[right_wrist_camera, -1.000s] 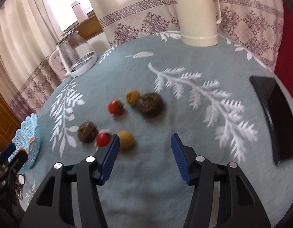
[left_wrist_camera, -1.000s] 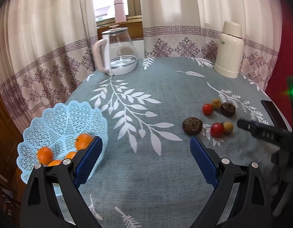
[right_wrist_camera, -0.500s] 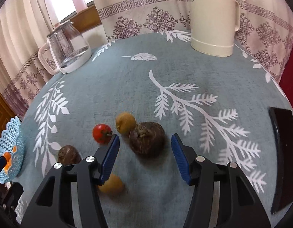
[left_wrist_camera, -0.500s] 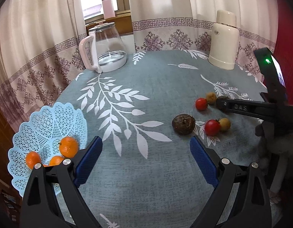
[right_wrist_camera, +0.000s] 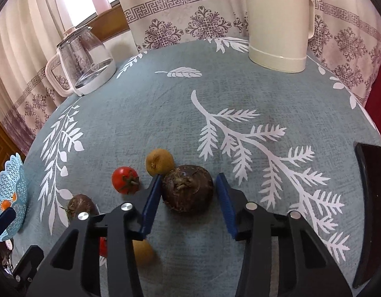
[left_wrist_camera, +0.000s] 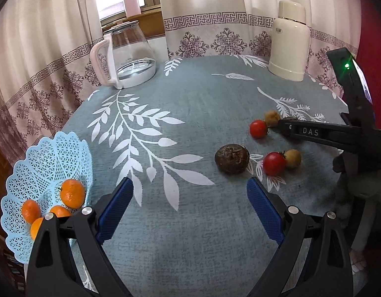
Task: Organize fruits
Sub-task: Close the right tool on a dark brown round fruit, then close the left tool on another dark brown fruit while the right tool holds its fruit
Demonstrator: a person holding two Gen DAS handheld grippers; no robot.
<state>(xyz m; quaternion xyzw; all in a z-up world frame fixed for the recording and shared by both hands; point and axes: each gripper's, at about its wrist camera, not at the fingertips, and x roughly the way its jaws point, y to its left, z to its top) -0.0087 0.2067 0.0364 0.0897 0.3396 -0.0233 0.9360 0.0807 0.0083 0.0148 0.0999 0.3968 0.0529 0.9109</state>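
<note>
The right gripper (right_wrist_camera: 189, 193) is down at table level in the lower centre of its own view, jaws open and straddling a dark brown fruit (right_wrist_camera: 188, 189). The left blue pad (right_wrist_camera: 150, 203) sits just beside or touching the fruit's flank; the right pad stands apart, so nothing is gripped yet.

Close around it lie a yellow-brown fruit (right_wrist_camera: 160, 162) just behind the left pad, a cherry tomato (right_wrist_camera: 124, 179) to the left, and a second dark brown fruit (right_wrist_camera: 80, 204) at lower left. Two more small fruits are partly hidden beneath the gripper body.

The left gripper (left_wrist_camera: 189, 210) hovers wide open and empty over bare cloth at the bottom of its view. The blue lattice basket (left_wrist_camera: 42, 158) sits at lower left of that frame, holding oranges (left_wrist_camera: 71, 193).

Assessment: the straddled fruit looks rough-skinned, firm and light, so slip seems unlikely. Its rounded form invites rolling, so the hold should fall across its widest part, with the pads square on opposite flanks. The neighbouring yellow-brown fruit is likely to be nudged as the left pad closes. The tomatoes appear smooth and soft and would need a gentler squeeze.
</note>
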